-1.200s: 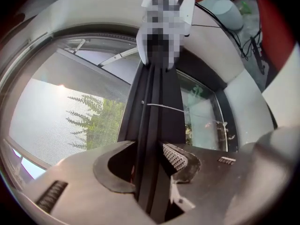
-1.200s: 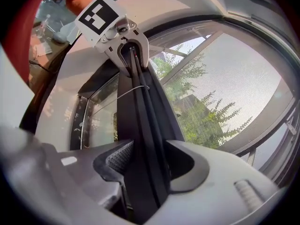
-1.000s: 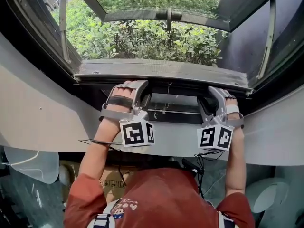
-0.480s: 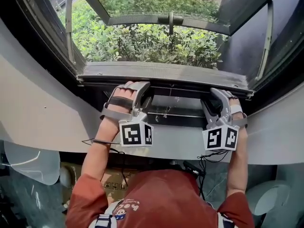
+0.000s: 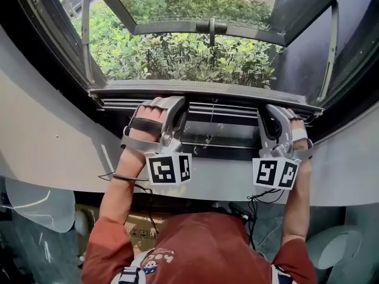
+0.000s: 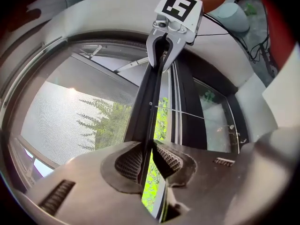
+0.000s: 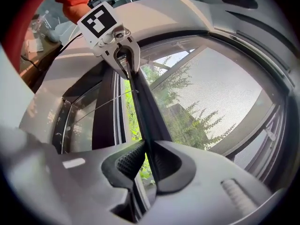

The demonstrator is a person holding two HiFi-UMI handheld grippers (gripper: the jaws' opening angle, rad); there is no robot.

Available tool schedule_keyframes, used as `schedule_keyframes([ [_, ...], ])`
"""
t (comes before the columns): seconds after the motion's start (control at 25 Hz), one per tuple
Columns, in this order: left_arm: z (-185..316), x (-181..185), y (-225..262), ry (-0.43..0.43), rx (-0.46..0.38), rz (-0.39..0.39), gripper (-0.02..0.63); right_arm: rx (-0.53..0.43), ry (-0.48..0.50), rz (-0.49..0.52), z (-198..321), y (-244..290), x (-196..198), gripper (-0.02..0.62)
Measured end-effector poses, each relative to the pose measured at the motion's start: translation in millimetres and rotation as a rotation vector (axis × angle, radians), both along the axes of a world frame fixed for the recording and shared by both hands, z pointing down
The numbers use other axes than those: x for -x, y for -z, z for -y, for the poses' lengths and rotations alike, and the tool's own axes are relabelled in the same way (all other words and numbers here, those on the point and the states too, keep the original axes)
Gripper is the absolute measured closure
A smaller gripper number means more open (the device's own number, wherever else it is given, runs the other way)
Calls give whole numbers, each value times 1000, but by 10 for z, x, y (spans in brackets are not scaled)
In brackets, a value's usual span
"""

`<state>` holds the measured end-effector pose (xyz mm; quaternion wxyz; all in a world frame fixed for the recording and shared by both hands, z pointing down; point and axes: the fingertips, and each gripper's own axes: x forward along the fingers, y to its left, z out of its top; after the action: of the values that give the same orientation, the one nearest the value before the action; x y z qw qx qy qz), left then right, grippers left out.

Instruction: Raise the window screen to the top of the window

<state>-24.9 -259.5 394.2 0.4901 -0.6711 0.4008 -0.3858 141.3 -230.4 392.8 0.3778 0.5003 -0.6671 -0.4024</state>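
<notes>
1. Wide window frame (image 5: 23, 52) around the view, green bushes (image 5: 177, 55) outside at 12 o'clock.
2. Window screen (image 6: 61, 107): grey mesh with a dark bottom bar (image 5: 207, 90). Bar low down, running across the middle from 9 to 3 o'clock. Looks a long way from the top yet.
3. Left gripper (image 5: 170, 108) at 8 o'clock and right gripper (image 5: 273, 116) at 4 o'clock. Jaws of both just squeezed in, now pinching the bottom bar, one near each end.
4. Most likely the very start of the lift. Next: keep both pinches tight and push up toward 12 o'clock evenly, so the bar stays flat and does not jam.
5. Marker cubes (image 5: 169, 168) (image 5: 275, 173): only black-and-white squares. No words or brand names to read. Print on the cardboard box (image 5: 139, 223) at 7 o'clock too small.
</notes>
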Motion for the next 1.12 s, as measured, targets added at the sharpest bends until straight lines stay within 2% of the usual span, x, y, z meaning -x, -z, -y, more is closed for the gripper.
schedule_keyframes([
  [0.24,50,-7,391,25,-142,-17,552,-128,-84,-140,92,350,-11,549],
  [0.36,56,-14,541,39,-184,10,552,-159,-119,-187,109,494,-13,551],
  [0.44,53,-19,597,45,-204,18,554,-162,-131,-198,111,550,-16,552],
  [0.68,41,-7,847,51,-259,-29,561,-215,-138,-203,100,788,-6,552],
  [1.12,35,-16,1322,55,-377,15,561,-329,-159,-234,95,1262,-11,552],
])
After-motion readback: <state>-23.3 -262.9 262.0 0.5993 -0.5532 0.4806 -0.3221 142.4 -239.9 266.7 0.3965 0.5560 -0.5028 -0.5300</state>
